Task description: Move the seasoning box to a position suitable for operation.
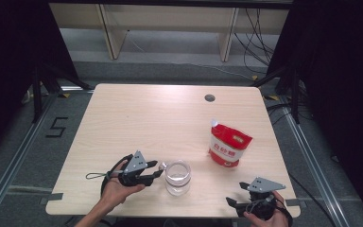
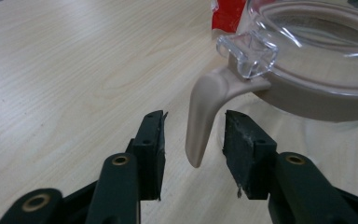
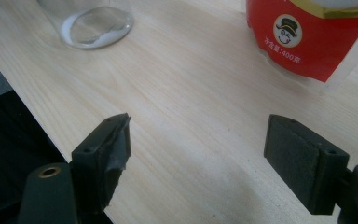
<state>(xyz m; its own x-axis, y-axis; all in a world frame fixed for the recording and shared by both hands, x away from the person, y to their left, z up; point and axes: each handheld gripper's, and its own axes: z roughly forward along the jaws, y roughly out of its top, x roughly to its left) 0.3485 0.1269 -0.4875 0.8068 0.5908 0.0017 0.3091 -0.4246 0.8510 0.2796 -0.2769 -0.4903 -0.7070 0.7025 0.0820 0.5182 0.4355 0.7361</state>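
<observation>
A clear glass jar (image 1: 177, 177) with a beige collar stands near the table's front edge. Its beige handle (image 2: 200, 121) hangs down between the jaws of my left gripper (image 2: 195, 119), with a gap on each side, so that gripper (image 1: 159, 169) is open around the handle without touching it. A red and white pouch (image 1: 229, 144) stands upright to the right of the jar. My right gripper (image 1: 237, 194) hovers at the front right, jaws wide open over bare wood. In the right gripper view (image 3: 198, 126) it faces the jar's base (image 3: 95, 23) and the pouch (image 3: 307, 37).
The wooden table (image 1: 137, 118) has a round cable hole (image 1: 210, 98) near its far edge. The front edge (image 3: 32, 93) lies close under my right gripper's left jaw. Dark curtains flank both sides, and shelving stands beyond the table.
</observation>
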